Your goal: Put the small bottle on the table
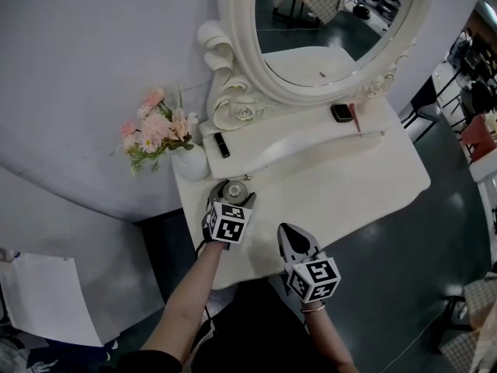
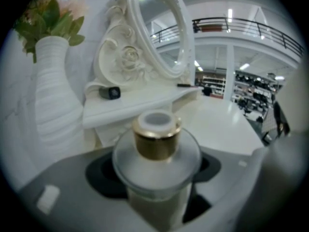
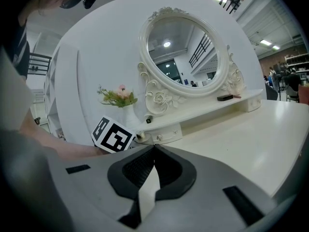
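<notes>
The small bottle [image 1: 233,188] has a frosted glass body and a gold cap. It stands upright between the jaws of my left gripper [image 1: 231,195], which is shut on it at the table's left rear, just in front of the raised shelf [image 1: 311,142]. In the left gripper view the bottle [image 2: 157,151] fills the middle, with the left gripper [image 2: 154,178] closed round its body. Whether its base touches the white table [image 1: 365,185] is hidden. My right gripper [image 1: 286,229] hovers near the front edge, to the right of the left one. In its own view the right gripper [image 3: 154,148] is shut and holds nothing.
A white vase of pink flowers [image 1: 189,162] stands close to the left of the bottle. The oval mirror [image 1: 334,29] rises behind the shelf, which carries a small black item [image 1: 222,144] and a dark compact [image 1: 342,113]. Dark floor lies beyond the table's front and right edges.
</notes>
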Tool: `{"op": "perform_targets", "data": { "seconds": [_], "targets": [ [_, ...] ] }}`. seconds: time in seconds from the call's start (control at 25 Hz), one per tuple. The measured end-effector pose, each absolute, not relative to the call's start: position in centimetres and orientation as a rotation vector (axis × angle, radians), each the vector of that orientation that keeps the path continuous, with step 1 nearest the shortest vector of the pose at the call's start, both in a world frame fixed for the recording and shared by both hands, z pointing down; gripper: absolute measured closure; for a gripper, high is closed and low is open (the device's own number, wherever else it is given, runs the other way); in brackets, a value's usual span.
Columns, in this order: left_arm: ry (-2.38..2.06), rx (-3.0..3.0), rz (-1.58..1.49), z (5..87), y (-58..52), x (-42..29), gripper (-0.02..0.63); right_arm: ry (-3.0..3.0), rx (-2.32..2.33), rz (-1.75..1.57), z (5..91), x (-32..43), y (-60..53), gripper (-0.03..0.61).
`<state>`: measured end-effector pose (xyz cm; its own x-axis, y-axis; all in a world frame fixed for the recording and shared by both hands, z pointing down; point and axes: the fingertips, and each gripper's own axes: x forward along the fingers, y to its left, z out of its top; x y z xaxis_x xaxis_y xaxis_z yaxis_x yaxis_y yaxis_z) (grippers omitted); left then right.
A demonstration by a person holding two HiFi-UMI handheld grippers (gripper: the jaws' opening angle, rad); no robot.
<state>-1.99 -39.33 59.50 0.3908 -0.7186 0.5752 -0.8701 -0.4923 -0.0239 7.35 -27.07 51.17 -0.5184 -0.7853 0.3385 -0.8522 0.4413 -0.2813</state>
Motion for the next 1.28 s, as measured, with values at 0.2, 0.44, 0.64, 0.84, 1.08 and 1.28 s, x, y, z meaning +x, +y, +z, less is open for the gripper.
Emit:
{"op": "perform_targets", "data": {
  "seconds": [0.2, 0.44, 0.64, 0.84, 1.08, 1.28],
  "targets": [
    [-1.402, 2.369, 0.767, 59.4, -39.2, -2.1, 0.270, -2.531, 1.450, 0.634, 50.9, 7.3, -26.6, 0.574],
    [-1.432, 2.348, 0.723, 58.2, -38.6, -2.6, 0.262, -2.527, 1.469, 0.633, 50.9, 7.8, -26.1, 0.574],
    [-1.434, 2.321, 0.667, 57.3, -37.1, -3.4, 0.261, -2.537, 1.473, 0.626, 50.7, 7.6, -25.7, 0.574],
    [-1.467, 2.291, 0.624, 56.6, -35.1, -5.1, 0.298, -2.549, 1.465, 0.614, 50.5, 7.3, -25.2, 0.574],
    [-1.496, 2.281, 0.574, 55.3, -32.3, -6.8, 0.354, -2.568, 1.450, 0.599, 50.2, 6.7, -24.5, 0.574],
    [-1.519, 2.277, 0.547, 54.3, -29.7, -7.9, 0.420, -2.587, 1.442, 0.603, 49.8, 6.2, -23.6, 0.574]
  ]
}}
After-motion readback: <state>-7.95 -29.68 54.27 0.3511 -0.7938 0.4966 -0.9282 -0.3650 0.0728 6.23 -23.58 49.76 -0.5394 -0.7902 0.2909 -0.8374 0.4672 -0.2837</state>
